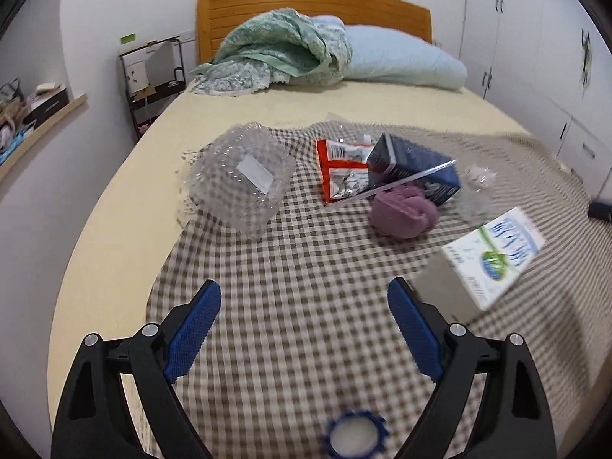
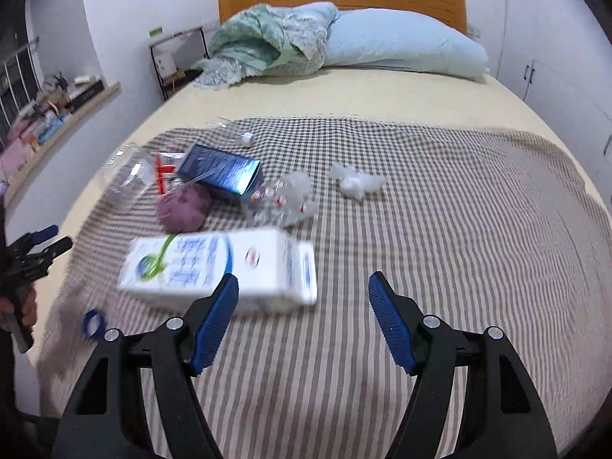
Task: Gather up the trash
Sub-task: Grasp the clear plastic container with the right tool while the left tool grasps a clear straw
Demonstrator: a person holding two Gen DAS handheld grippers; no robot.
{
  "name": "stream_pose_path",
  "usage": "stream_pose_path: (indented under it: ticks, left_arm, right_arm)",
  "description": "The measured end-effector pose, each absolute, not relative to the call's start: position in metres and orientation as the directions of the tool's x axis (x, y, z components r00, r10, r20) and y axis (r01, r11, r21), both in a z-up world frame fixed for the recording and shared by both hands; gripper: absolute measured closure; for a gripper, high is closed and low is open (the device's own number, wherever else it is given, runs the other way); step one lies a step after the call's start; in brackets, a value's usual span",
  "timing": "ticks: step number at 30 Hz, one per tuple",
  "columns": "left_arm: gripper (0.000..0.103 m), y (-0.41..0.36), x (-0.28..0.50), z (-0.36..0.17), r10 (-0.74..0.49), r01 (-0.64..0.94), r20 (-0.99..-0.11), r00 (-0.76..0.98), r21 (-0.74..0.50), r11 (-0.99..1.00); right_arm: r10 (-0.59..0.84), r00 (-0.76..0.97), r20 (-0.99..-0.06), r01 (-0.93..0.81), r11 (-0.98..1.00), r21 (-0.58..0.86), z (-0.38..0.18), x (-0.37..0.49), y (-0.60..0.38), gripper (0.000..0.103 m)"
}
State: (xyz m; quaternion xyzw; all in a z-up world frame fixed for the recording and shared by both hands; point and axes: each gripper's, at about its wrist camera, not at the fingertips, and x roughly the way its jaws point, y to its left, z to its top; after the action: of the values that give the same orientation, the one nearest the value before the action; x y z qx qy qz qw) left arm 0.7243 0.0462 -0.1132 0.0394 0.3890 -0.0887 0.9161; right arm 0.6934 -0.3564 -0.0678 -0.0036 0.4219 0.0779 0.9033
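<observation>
Trash lies on a checked cloth (image 1: pixel 306 267) on the bed. A white milk carton (image 1: pixel 493 256) lies on its side; in the right wrist view it (image 2: pixel 218 267) lies just ahead-left of my open right gripper (image 2: pixel 302 287). Beyond are a purple wad (image 1: pixel 405 210) (image 2: pixel 183 206), a dark blue carton (image 1: pixel 417 168) (image 2: pixel 222 168), a red-and-white wrapper (image 1: pixel 344 168), a clear clamshell box (image 1: pixel 241 179), crumpled clear plastic (image 2: pixel 287 195) and white tissue (image 2: pixel 355 179). A blue bottle cap (image 1: pixel 354 436) (image 2: pixel 93 323) lies below my open, empty left gripper (image 1: pixel 304 294), which also shows in the right wrist view (image 2: pixel 46 243).
A crumpled green blanket (image 1: pixel 279 49) and a pale blue pillow (image 1: pixel 401 57) lie at the wooden headboard. A black bedside rack (image 1: pixel 153 72) and a cluttered shelf (image 1: pixel 34 114) stand left of the bed. White wardrobes (image 1: pixel 535 57) stand on the right.
</observation>
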Motion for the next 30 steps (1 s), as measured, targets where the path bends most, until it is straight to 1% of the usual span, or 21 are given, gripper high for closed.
stream_pose_path:
  ticks: [1,5,6,9,12,13,15,17,18,19,20,21,22,24,26,27,28,30]
  left_arm:
    - [0.017,0.044,0.731,-0.117,-0.136,0.213,-0.72,0.681,0.016,0.977]
    - [0.017,0.033,0.758,-0.123,-0.156,0.308,-0.7,0.697,0.095,0.947]
    - [0.017,0.031,0.763,-0.124,-0.169,0.33,-0.697,0.696,0.102,0.938]
    - [0.017,0.022,0.781,-0.127,-0.187,0.398,-0.697,0.693,0.154,0.904]
    - [0.017,0.018,0.795,-0.129,-0.187,0.4,-0.704,0.686,0.15,0.904]
    - [0.017,0.018,0.799,-0.13,-0.196,0.4,-0.706,0.681,0.134,0.907]
    - [0.017,0.017,0.809,-0.131,-0.23,0.397,-0.711,0.664,0.075,0.915]
    - [0.017,0.017,0.815,-0.134,-0.244,0.385,-0.719,0.651,0.035,0.922]
    - [0.017,0.016,0.82,-0.136,-0.241,0.365,-0.73,0.64,0.012,0.931]
    - [0.017,0.017,0.821,-0.138,-0.242,0.357,-0.737,0.631,-0.001,0.934]
    - [0.017,0.016,0.822,-0.139,-0.247,0.352,-0.744,0.621,-0.016,0.936]
    - [0.017,0.016,0.823,-0.141,-0.255,0.353,-0.749,0.612,-0.03,0.935]
    - [0.017,0.015,0.824,-0.142,-0.263,0.361,-0.751,0.605,-0.035,0.932]
    - [0.017,0.011,0.823,-0.144,-0.252,0.38,-0.746,0.616,0.002,0.925]
    - [0.017,0.005,0.823,-0.147,-0.231,0.399,-0.743,0.628,0.052,0.916]
    - [0.017,0.0,0.821,-0.15,-0.212,0.413,-0.741,0.637,0.096,0.906]
    - [0.017,-0.006,0.82,-0.154,-0.194,0.433,-0.738,0.646,0.146,0.889]
    - [0.017,-0.024,0.814,-0.171,-0.156,0.534,-0.725,0.671,0.326,0.78]
  right_arm:
    - [0.148,0.627,-0.765,-0.173,0.984,0.049,-0.07,0.708,-0.349,0.029]
    - [0.19,0.628,-0.755,-0.271,0.962,0.017,-0.081,0.76,-0.336,0.029]
    - [0.215,0.633,-0.743,-0.302,0.953,0.019,-0.085,0.776,-0.334,0.029]
    - [0.262,0.596,-0.759,-0.341,0.939,0.056,-0.098,0.814,-0.339,0.029]
    - [0.375,0.501,-0.78,-0.356,0.911,0.209,-0.117,0.852,-0.356,0.029]
    - [0.414,0.46,-0.785,-0.351,0.897,0.267,-0.126,0.864,-0.361,0.029]
    - [0.456,0.426,-0.782,-0.333,0.882,0.332,-0.139,0.88,-0.368,0.029]
    - [0.525,0.353,-0.775,-0.323,0.845,0.426,-0.156,0.891,-0.371,0.029]
    - [0.566,0.325,-0.758,-0.319,0.82,0.476,-0.161,0.891,-0.372,0.033]
    - [0.632,0.293,-0.718,-0.335,0.771,0.542,-0.163,0.886,-0.372,0.066]
    - [0.661,0.278,-0.697,-0.358,0.745,0.563,-0.161,0.878,-0.371,0.085]
    - [0.684,0.282,-0.673,-0.373,0.724,0.58,-0.155,0.866,-0.371,0.091]
    - [0.684,0.299,-0.665,-0.406,0.722,0.56,-0.147,0.852,-0.369,0.097]
    - [0.622,0.381,-0.684,-0.433,0.774,0.462,-0.128,0.826,-0.368,0.098]
    - [0.546,0.506,-0.668,-0.42,0.832,0.363,-0.097,0.793,-0.378,0.098]
    - [0.495,0.568,-0.658,-0.397,0.865,0.308,-0.081,0.775,-0.385,0.098]
    - [0.472,0.583,-0.662,-0.383,0.878,0.288,-0.076,0.765,-0.39,0.098]
    - [0.398,0.608,-0.686,-0.334,0.913,0.234,-0.071,0.746,-0.401,0.098]
